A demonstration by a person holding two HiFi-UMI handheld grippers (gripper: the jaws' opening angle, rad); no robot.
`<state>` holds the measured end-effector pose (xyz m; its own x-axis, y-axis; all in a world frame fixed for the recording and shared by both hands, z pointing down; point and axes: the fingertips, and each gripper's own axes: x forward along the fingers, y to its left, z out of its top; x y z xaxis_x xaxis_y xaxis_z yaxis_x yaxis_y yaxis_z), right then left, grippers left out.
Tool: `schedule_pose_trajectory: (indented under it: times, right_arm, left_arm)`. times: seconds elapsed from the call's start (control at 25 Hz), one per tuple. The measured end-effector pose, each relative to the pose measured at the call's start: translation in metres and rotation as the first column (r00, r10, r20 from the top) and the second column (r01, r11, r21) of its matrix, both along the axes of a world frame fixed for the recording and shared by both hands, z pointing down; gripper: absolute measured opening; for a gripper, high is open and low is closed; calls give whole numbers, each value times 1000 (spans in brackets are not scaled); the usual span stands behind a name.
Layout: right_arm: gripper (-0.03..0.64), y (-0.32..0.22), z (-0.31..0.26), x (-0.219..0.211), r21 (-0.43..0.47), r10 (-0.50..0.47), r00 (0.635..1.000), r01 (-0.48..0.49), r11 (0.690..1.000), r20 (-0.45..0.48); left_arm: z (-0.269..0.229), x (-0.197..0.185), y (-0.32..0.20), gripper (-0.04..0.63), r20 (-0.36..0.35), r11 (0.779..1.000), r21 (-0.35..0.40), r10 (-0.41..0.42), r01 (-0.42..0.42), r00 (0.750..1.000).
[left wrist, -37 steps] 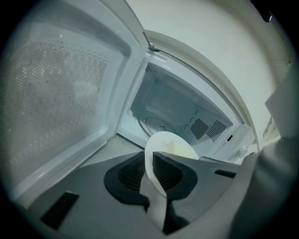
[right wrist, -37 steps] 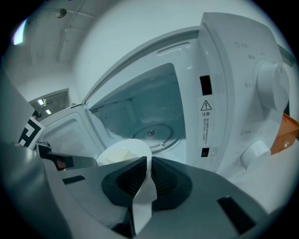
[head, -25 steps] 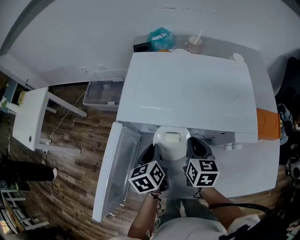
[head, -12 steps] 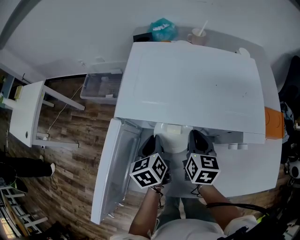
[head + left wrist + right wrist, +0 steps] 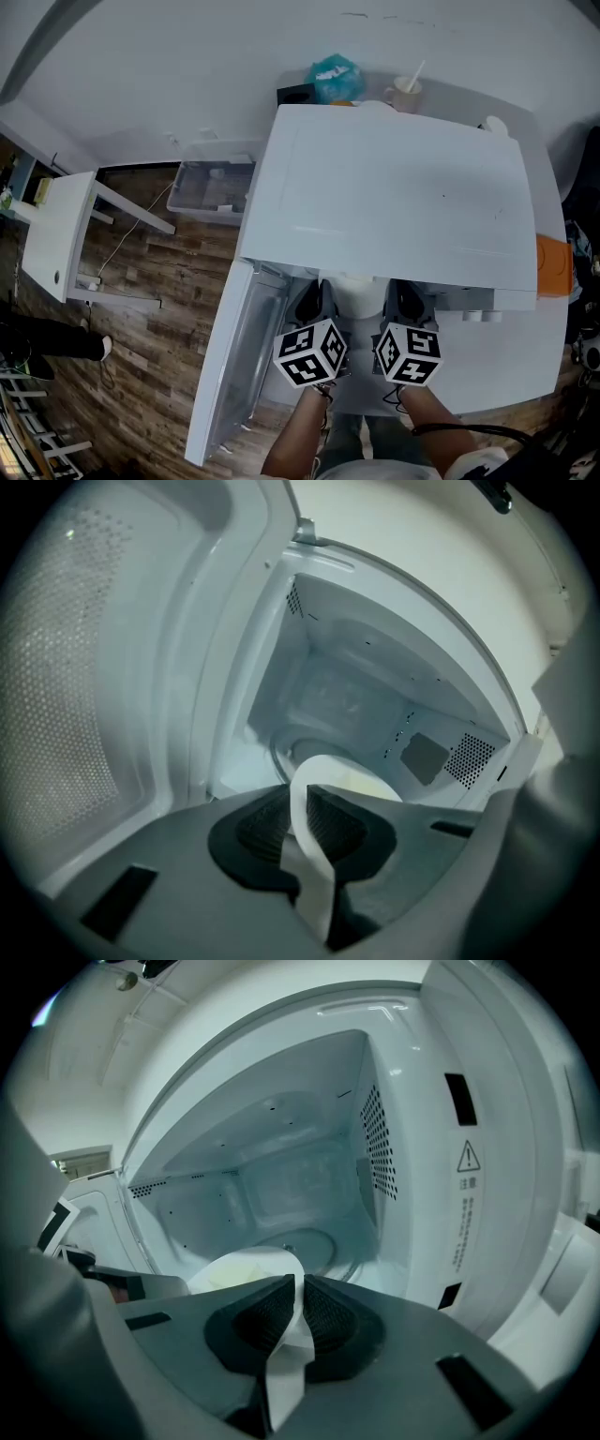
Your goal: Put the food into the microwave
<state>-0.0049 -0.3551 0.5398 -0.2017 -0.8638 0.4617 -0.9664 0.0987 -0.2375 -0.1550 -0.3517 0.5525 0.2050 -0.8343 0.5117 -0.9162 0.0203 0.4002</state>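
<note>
A white plate (image 5: pixel 359 292) with a pale yellow food piece (image 5: pixel 371 785) is held level at the mouth of the white microwave (image 5: pixel 394 197), mostly hidden under its top in the head view. My left gripper (image 5: pixel 314 304) is shut on the plate's left rim (image 5: pixel 314 794). My right gripper (image 5: pixel 404 302) is shut on the right rim (image 5: pixel 281 1274). Both gripper views look into the lit cavity, where the glass turntable (image 5: pixel 305 1241) lies bare below the plate. The left gripper (image 5: pixel 298 822) and right gripper (image 5: pixel 298 1312) each pinch the thin rim between dark pads.
The microwave door (image 5: pixel 230 361) hangs open to the left. Behind the microwave stand a teal bag (image 5: pixel 335 75) and a cup (image 5: pixel 405 94). An orange object (image 5: pixel 553 267) sits at the right. On the wood floor are a clear bin (image 5: pixel 206 187) and a white table (image 5: pixel 56 234).
Both grippers have carried the plate forward into the microwave's opening; a second ago most of the plate showed, now only its near edge shows below the top.
</note>
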Motion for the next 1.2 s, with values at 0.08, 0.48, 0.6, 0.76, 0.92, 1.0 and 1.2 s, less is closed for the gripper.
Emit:
schedule_pose_trajectory:
  times: [0.08,0.48,0.6,0.76,0.92,1.0,1.2]
  right_arm:
    - [38,-3,0,0,4,3,1000,-3,1000,-2]
    - [38,-17,4,2,12,29,1000,-29,1000,-1]
    - [38,-21,6,1,7,31,1000,-31,999,3]
    - [38,-28,4,1,11,39,999,-39,999,6]
    - [38,-34,3,2,14,46,999,-46,999,8]
    - [38,-35,4,3,10,48,999,-48,999,7]
    - [38,-38,5,3,7,52,999,-52,999,5]
  left_arm:
    - [0,0,-4,55,5,1000,6,2,-2,1000]
    - [5,2,-17,55,16,1000,23,-5,4,1000]
    - [5,1,-21,55,32,1000,29,-6,5,999]
    - [1,1,-28,55,43,999,40,-7,6,999]
    - [-2,2,-34,55,55,999,50,-7,4,998]
    - [-1,3,-36,55,59,999,50,-4,1,998]
    - [0,3,-42,55,75,999,51,-3,0,997]
